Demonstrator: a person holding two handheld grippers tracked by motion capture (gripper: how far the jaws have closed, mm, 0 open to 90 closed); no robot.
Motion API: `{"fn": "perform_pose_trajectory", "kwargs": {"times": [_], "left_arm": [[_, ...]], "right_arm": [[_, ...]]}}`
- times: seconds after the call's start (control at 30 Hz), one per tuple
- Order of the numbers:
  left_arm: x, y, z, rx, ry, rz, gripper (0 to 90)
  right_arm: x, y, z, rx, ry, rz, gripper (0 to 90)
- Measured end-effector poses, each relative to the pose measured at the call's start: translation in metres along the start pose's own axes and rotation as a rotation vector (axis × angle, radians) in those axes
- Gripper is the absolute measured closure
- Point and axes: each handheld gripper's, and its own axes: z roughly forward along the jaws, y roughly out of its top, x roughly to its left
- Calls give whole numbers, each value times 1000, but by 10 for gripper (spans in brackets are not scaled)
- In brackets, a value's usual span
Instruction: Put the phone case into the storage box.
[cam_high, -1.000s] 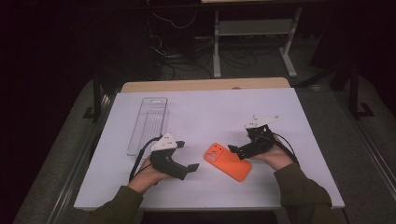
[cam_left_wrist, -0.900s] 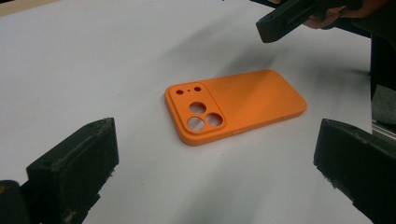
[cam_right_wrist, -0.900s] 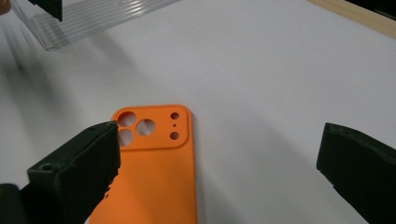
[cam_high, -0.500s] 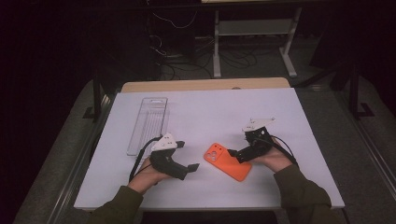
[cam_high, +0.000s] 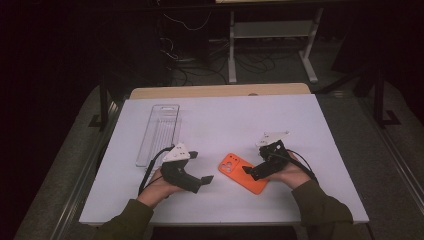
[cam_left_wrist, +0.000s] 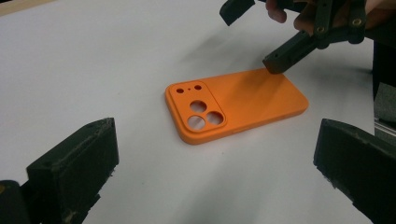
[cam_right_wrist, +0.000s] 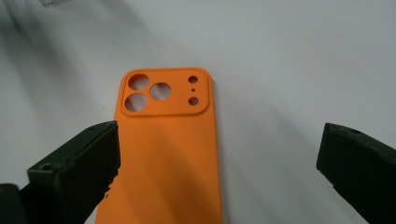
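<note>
Orange phone case (cam_high: 243, 173) lies flat, camera cutouts up, on the white worktop (cam_high: 225, 120). Right gripper (cam_high: 252, 172) sits over its near end, fingers apart; left gripper (cam_high: 202, 181) beside it, fingers apart too. Risk: the thin case skids when pinched. Case's near end is cut off in the right gripper view.

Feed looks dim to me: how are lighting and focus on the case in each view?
High view: dark surround, table evenly lit, case small but clear. Left gripper view: case sharp, soft shadows under the right tool. Right gripper view: case sharp, no glare.
</note>
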Motion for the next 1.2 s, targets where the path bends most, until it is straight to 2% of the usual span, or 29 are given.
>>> {"fn": "perform_pose_trajectory", "kwargs": {"times": [0.53, 1.2], "left_arm": [[-1, 0, 0, -2, 0, -13, 0], [-1, -1, 0, -9, 0, -14, 0]], "right_arm": [[13, -15, 0, 37, 7, 13, 0], [25, -18, 13, 81, 33, -27, 0]]}}
